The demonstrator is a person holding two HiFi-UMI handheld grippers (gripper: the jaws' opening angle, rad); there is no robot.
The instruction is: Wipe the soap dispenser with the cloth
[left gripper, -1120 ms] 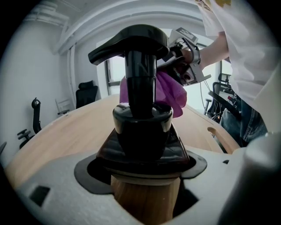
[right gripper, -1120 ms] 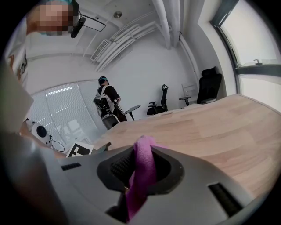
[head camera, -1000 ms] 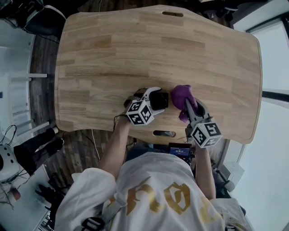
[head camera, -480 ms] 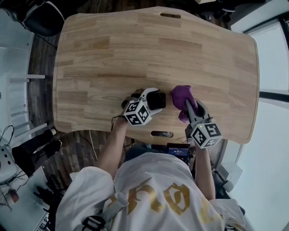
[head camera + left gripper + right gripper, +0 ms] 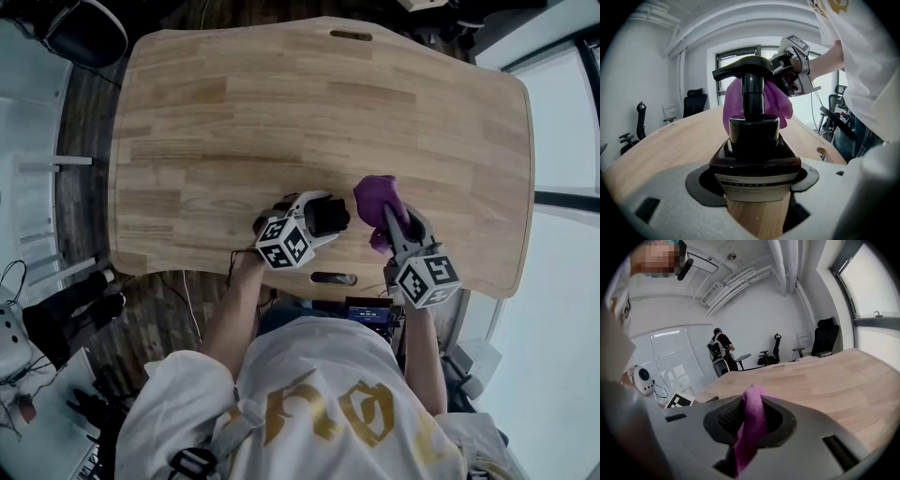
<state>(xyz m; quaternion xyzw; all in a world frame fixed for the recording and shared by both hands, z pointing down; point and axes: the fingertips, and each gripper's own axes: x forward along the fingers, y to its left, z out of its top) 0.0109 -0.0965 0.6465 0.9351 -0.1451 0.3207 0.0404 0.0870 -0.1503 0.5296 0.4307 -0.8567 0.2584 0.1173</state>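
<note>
Left hold: the left gripper (image 5: 314, 217) is clamped around the dark brown soap dispenser with a black pump (image 5: 753, 140), upright near the light wooden table's (image 5: 281, 103) near edge.
Right hold: the right gripper (image 5: 392, 225) pinches the bunched purple cloth (image 5: 377, 199) just beside the pump.
Risk: a sideways wipe may twist the bottle or press the pump.
Room: the near edge is close, with bare wood beyond.

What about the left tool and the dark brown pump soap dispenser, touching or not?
Touching. The left gripper view shows the dark brown pump soap dispenser seated between the left tool's jaws, with both jaw pads pressed against its sides.
</note>
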